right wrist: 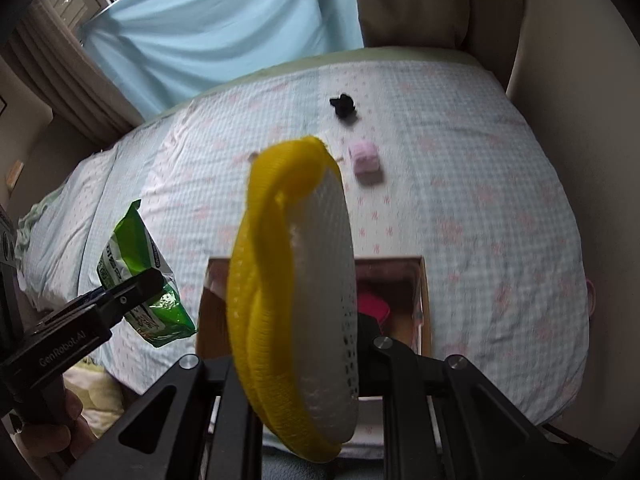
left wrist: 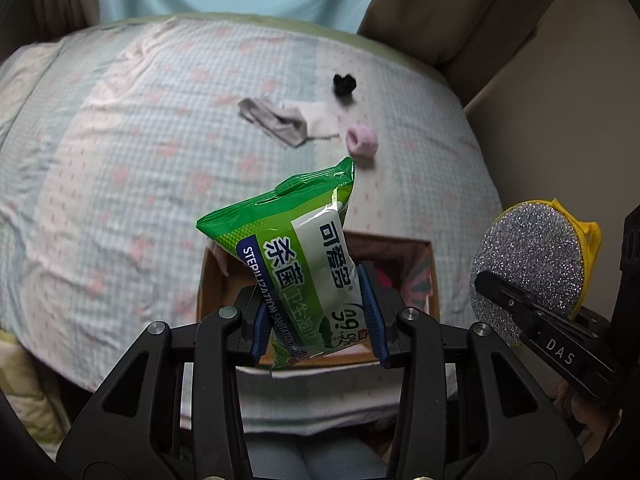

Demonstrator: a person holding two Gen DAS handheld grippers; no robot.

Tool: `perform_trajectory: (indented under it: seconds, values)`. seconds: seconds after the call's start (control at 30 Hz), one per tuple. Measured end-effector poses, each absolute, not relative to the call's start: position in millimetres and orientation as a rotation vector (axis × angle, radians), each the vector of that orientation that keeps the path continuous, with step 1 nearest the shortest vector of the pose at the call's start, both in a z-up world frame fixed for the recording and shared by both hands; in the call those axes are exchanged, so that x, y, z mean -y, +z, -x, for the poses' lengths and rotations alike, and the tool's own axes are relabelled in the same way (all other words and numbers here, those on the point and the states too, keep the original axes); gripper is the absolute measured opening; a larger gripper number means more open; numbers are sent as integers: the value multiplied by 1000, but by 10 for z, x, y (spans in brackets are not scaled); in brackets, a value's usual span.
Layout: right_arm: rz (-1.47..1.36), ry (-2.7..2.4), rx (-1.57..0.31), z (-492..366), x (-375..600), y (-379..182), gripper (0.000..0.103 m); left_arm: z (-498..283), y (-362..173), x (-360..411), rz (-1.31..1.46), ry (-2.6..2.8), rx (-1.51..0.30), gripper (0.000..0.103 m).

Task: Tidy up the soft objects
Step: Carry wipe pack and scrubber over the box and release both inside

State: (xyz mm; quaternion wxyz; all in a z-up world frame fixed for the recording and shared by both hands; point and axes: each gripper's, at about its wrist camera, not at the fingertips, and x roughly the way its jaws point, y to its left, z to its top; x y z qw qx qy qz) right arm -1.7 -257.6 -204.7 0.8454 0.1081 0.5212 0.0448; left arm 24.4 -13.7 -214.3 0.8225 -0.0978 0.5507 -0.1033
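Wet-wipe pack (left wrist: 304, 264): soft green foil pouch, white label panel with Chinese characters, a blue band reading "STERILIZATION SANITATION", "99.9%" near the lower end. Held tilted in the air above the cardboard box (left wrist: 430, 280), pinched at its lower part between the blue pads of the left gripper (left wrist: 320, 320).

Scrubbing pad (right wrist: 296, 300): round, yellow knitted rim and strap, white mesh face in the right wrist view, glittery silver face in the left wrist view. Held on edge, clamped between the fingers of the right gripper (right wrist: 298, 364), above the near side of the box.

Cardboard box: open-topped, brown, resting on the near edge of the bed (left wrist: 120, 140); something pink-red lies inside.

Bed: pale checked sheet with pink flower print. On it, well beyond the box: a grey cloth (left wrist: 276, 120) touching a white cloth (left wrist: 320, 120), a rolled pink item (left wrist: 362, 142), a small black item (left wrist: 344, 83).
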Motion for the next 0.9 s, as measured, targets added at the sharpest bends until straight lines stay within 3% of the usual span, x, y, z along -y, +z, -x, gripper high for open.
perform_trajectory:
  seconds: [0.57,0.77,0.83,0.87,0.9]
  values:
    - [-200,30,-1309,-71,2836,-3256,15,-368,-3430,422,54,-223,-1339,36]
    - [-235,-7,-1363,-163,2934,-3535,15,-411,-3632,537,-30,-246,-1377,36]
    - [-234,-22,-1377,-194,2929,-3601,19,-402,-3644,596,-88,-258,-1381,44]
    - [-237,-19,-1379,-203,2916,-3631,24,-395,-3642,625,-131,-252,-1378,71]
    - [-247,-14,-1377,-213,2905,-3645,51,-380,-3631,654,-188,-233,-1367,101]
